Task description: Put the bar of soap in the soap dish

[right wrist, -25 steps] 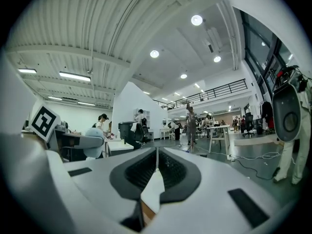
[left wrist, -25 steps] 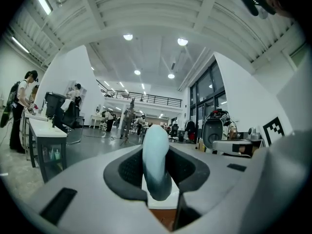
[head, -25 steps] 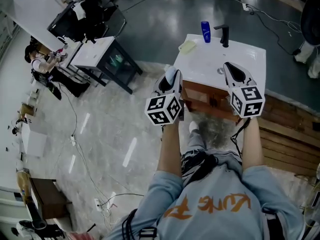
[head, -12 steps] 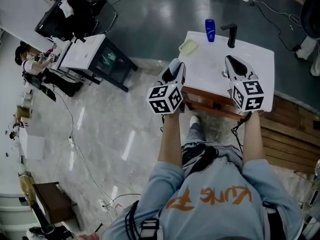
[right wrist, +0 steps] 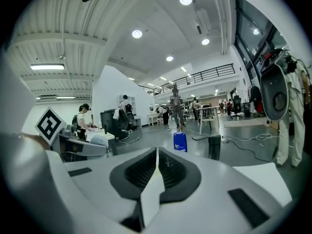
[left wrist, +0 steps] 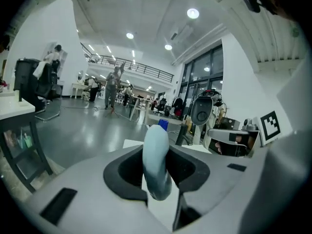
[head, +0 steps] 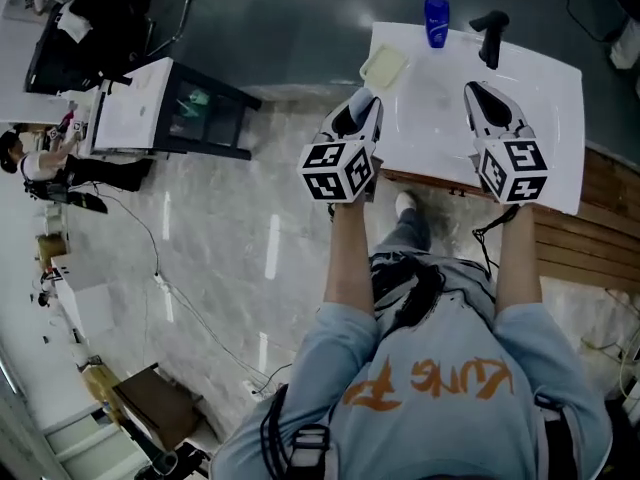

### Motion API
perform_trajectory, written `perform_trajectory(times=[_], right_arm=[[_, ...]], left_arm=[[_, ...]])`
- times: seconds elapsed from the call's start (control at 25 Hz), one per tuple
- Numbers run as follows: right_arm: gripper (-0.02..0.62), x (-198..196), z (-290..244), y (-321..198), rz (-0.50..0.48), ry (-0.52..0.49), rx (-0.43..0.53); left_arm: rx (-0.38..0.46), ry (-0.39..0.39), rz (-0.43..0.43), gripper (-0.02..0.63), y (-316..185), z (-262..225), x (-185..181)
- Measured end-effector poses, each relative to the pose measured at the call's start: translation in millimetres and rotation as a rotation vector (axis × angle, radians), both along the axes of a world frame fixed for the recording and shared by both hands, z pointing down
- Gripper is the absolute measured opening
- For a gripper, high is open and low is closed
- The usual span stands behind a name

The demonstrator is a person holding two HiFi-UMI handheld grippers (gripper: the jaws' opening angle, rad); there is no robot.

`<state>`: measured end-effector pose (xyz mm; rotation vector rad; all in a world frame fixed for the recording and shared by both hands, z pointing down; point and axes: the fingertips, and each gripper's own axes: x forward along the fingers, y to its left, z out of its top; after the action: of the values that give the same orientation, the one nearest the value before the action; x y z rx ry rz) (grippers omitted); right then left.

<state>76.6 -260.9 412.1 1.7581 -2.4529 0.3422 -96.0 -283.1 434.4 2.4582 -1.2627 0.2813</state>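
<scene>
Soap bar (left wrist: 156,174) upright between left gripper's (left wrist: 156,148) fingers (left wrist: 122,172) (pinched both sides)

A blue bottle (head: 436,21) stands near a black faucet (head: 490,28) on a white countertop (head: 550,98).

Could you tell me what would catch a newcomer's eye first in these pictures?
The pale blue bar of soap clamped in the left gripper stands out, above the white counter at its left edge. Beyond it the empty soap dish sits at the far left corner; the right gripper is shut, empty.
</scene>
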Motion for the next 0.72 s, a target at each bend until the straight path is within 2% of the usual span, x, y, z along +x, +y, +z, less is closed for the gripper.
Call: perform_trajectory(times=[0.2, 0.4, 0.56, 0.72], right_arm=[[0.035, -13.7, 24.4, -40.9, 0.044, 0.032, -0.101], [0.035, -37.0, 26.5, -66.8, 0.029, 0.093, -0.149], [0.035, -16.1, 44.5, -75.3, 0.078, 0.118, -0.204], [0.035, -11.8, 45.0, -88.3, 0.098, 0.119, -0.203]], left_arm=[[-0.111, -0.011, 0.093, 0.130, -38.6, 37.1, -4.8], [-0.160, -0.027, 0.159, 0.130, -76.5, 47.2, -6.9], [-0.194, -0.030, 0.205, 0.131, -93.7, 64.6, 4.5], [-0.229, -0.070, 0.261, 0.132, -110.1, 74.6, 13.5]])
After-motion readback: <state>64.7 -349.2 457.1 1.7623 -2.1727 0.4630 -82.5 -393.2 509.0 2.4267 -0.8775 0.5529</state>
